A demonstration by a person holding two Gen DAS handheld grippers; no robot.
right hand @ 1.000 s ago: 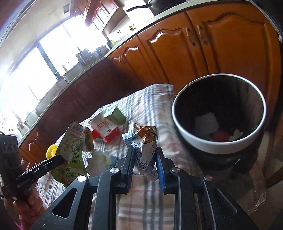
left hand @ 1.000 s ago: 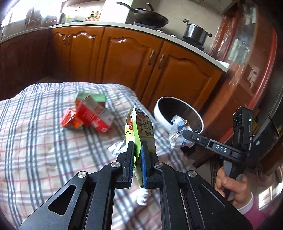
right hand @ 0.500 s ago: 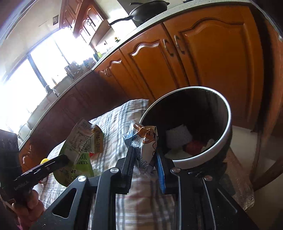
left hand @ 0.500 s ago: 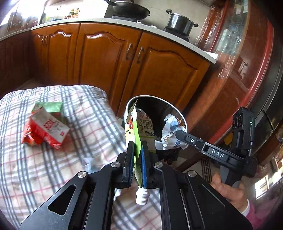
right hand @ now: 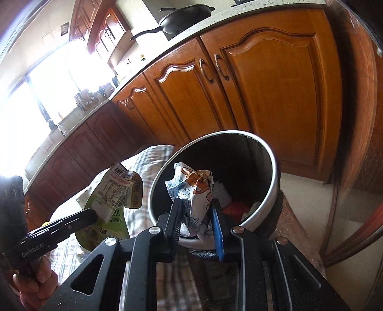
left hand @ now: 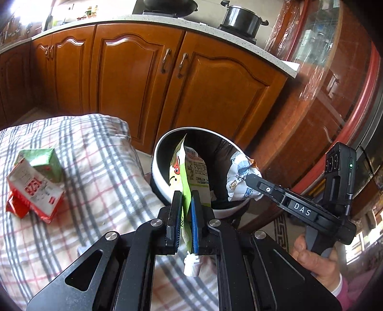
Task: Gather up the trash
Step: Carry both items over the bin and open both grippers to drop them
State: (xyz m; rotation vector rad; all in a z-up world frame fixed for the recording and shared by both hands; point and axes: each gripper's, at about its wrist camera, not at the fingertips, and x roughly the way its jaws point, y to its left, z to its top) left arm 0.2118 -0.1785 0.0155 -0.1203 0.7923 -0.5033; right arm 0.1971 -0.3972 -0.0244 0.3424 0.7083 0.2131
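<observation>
Left gripper (left hand: pixel 183 210) pinching a green pouch (left hand: pixel 189 172), right gripper (right hand: pixel 196 215) clamping a crumpled wrapper (right hand: pixel 194 189), both held over the bin (right hand: pixel 273 162) for dropping in.

I see orange-brown wooden cabinet doors (left hand: pixel 134 79) with curved metal handles (left hand: pixel 165 61) under a pale speckled stone countertop (left hand: pixel 167 22). On it sit a black lidded cooking pot (left hand: pixel 243 16) and a black long-handled wok (right hand: pixel 182 20) — well apart. A grey-and-pink plaid cloth (left hand: pixel 100 172) covers the surface nearest me.
</observation>
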